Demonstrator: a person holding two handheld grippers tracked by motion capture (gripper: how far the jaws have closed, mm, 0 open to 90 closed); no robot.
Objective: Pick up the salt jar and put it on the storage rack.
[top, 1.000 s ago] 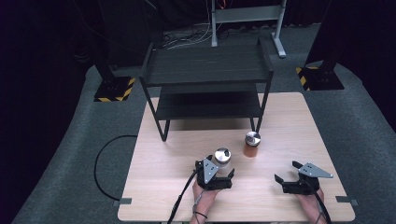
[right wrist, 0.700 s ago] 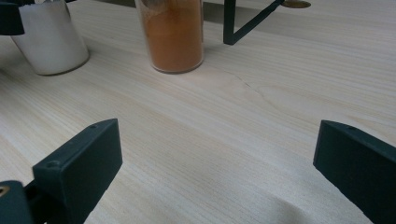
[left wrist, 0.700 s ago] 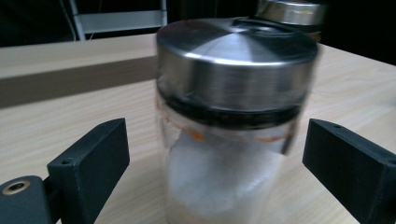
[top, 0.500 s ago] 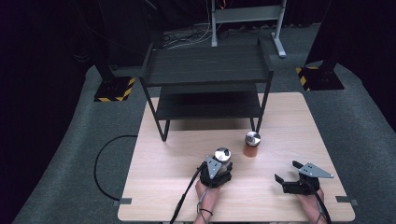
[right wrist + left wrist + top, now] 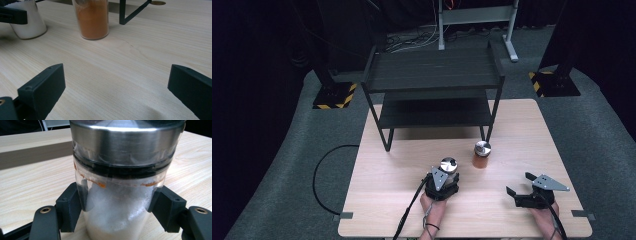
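- Now the left gripper [image 5: 443,181] clamps the white jar [image 5: 120,202], standing on the surface [image 5: 387,175] just near-left of the orange jar [image 5: 481,155].
- Right gripper [image 5: 532,192] gapes, near-right of the orange jar.

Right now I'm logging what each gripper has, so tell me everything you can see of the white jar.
The white jar is a clear, round container, glass or plastic, about filled with white powder, under a brushed metal lid with a dark band below it. Orange residue streaks the wall just under that band. It stands upright on the wooden table, left of the orange jar and apart from it. The left gripper has a jaw against each side.
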